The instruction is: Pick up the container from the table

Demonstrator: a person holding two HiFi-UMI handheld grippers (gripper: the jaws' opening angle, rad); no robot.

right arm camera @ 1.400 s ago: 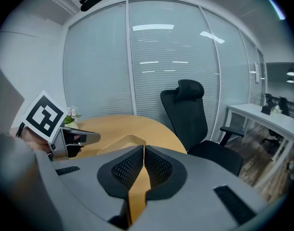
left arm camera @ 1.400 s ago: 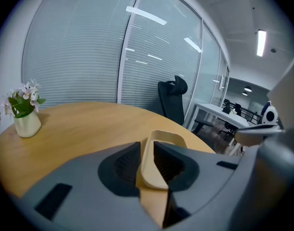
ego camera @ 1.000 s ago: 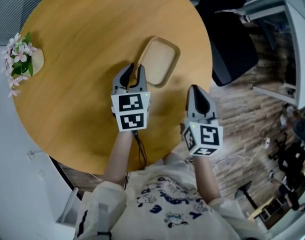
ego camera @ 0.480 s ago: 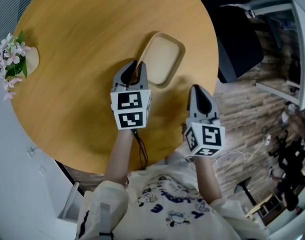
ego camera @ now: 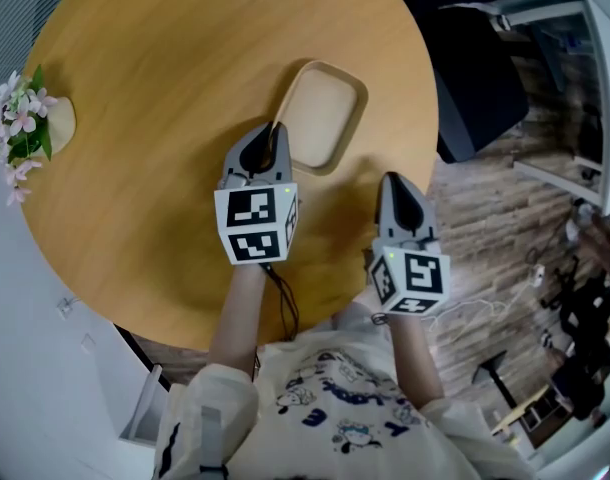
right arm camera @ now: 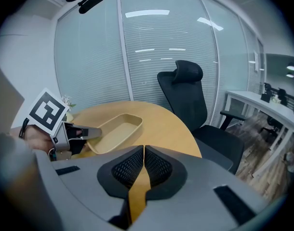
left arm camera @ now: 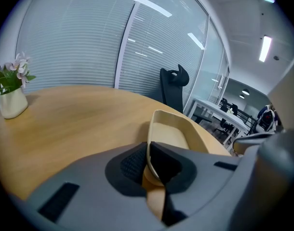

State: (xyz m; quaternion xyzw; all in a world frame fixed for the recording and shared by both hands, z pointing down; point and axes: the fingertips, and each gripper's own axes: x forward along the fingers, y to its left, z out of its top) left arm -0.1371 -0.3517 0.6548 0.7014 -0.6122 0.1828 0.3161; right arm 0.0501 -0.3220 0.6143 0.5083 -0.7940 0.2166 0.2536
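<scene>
my left gripper [ego camera: 269, 138] is clamped on the near rim of the tan container [ego camera: 323, 116], one jaw inside the wall, one outside. container's on the round wooden table [ego camera: 165, 78], toward the black chair [ego camera: 475, 78] side. right gripper [ego camera: 395, 183] has its jaws pressed together on nothing, hanging by the table edge.

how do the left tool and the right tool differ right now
The left tool is clamped on the near rim of the shallow beige container; the right tool is shut on nothing, jaws together. The left tool sits over the round wooden table, at the container; the right tool hangs by the table's edge, apart from the container. Both are grey and both are shut.
</scene>
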